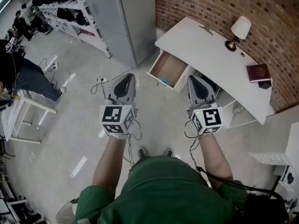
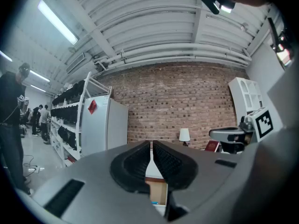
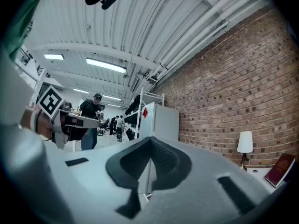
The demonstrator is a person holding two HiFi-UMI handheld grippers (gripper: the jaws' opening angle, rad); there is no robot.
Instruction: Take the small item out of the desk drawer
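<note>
A white desk [image 1: 205,48] stands against the brick wall, its wooden drawer [image 1: 167,68] pulled out toward me. A small blue item [image 1: 163,82] lies at the drawer's near end, and its blue shows again below my left jaws [image 2: 155,203]. My left gripper [image 1: 127,76] is held level over the floor, left of the drawer, shut with nothing in it. The right gripper [image 1: 192,79] hovers just right of the drawer's front, also shut and empty. Neither touches the desk.
On the desk stand a white lamp [image 1: 239,31] and a dark red book [image 1: 258,72]. A grey cabinet [image 1: 128,17] and shelving [image 1: 70,13] lie left of the desk. Cables and a power strip [image 1: 100,80] trail on the floor. A person [image 1: 21,71] stands at far left.
</note>
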